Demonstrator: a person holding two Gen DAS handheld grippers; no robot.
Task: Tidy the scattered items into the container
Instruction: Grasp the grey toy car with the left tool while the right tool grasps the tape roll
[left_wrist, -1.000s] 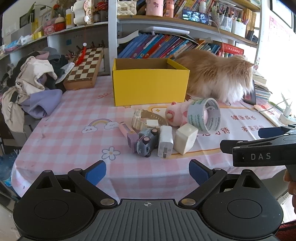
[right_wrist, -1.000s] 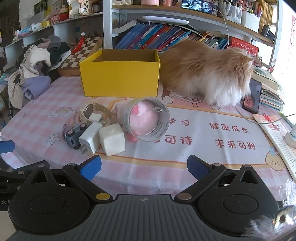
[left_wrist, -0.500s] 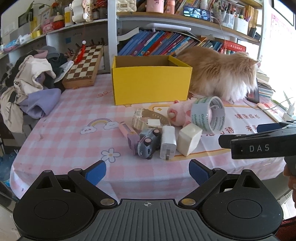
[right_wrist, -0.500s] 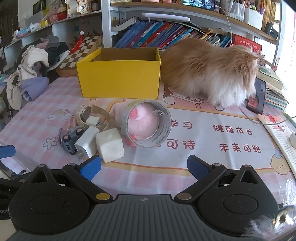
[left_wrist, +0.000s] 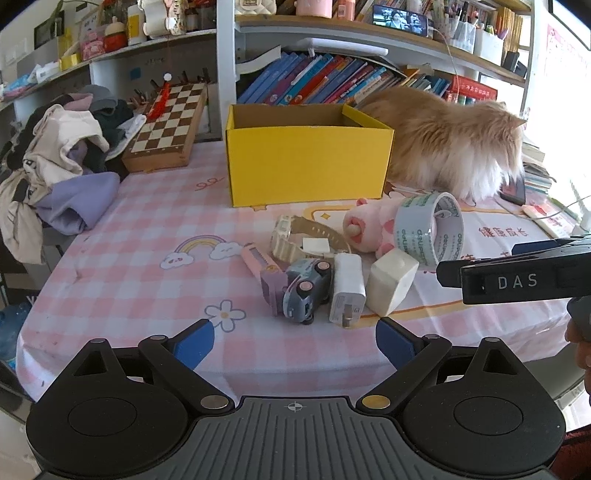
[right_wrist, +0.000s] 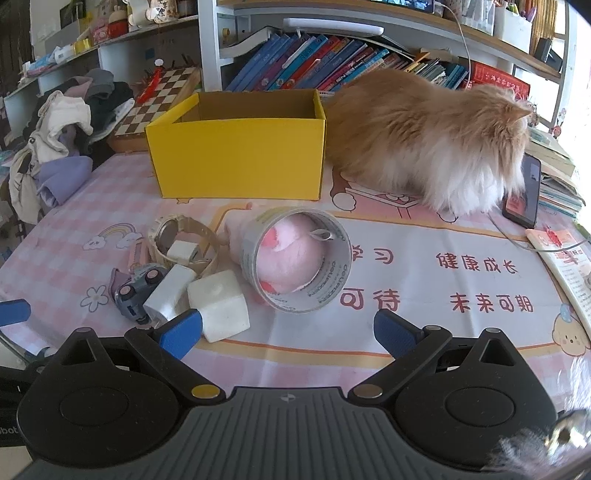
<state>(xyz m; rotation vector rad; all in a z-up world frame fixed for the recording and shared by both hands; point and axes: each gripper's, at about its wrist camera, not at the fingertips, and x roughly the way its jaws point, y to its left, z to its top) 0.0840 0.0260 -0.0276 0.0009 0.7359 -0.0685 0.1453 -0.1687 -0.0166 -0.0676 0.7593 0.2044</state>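
The left gripper (left_wrist: 294, 341) is spread wide and empty above the near edge of the table (left_wrist: 147, 266), its blue pads well apart; just beyond it lie the scattered items, all on the cloth and none in the box (left_wrist: 308, 162), which stands open farther back with a cat (left_wrist: 454, 147) at its right side. In this left view the toy car (left_wrist: 306, 290) lies on its side touching a pink knife (left_wrist: 260, 267) on its left and a white charger (left_wrist: 347, 290) on its right; a white cube (left_wrist: 391, 286) is tilted just right of the charger, a watch (left_wrist: 301, 238) sits behind them, and a pink plush (left_wrist: 369, 230) leans against a tape roll (left_wrist: 430, 229). The other tool juts in from the right edge. A chessboard (left_wrist: 168, 123) and a heap of clothes (left_wrist: 59, 155) lie at the far left. From the right view, the right gripper (right_wrist: 288, 330) is likewise released and holds nothing, hovering low near the cube (right_wrist: 219, 304), whose corner is hidden by the left pad; the tape (right_wrist: 295, 258) stands on edge just ahead with the plush (right_wrist: 290, 256) showing through its hole. The charger (right_wrist: 168, 293), car (right_wrist: 135, 293) and watch (right_wrist: 181, 242) lie to the left, the box (right_wrist: 238, 160) behind, the cat (right_wrist: 428, 144) beside it facing a phone (right_wrist: 522, 190)
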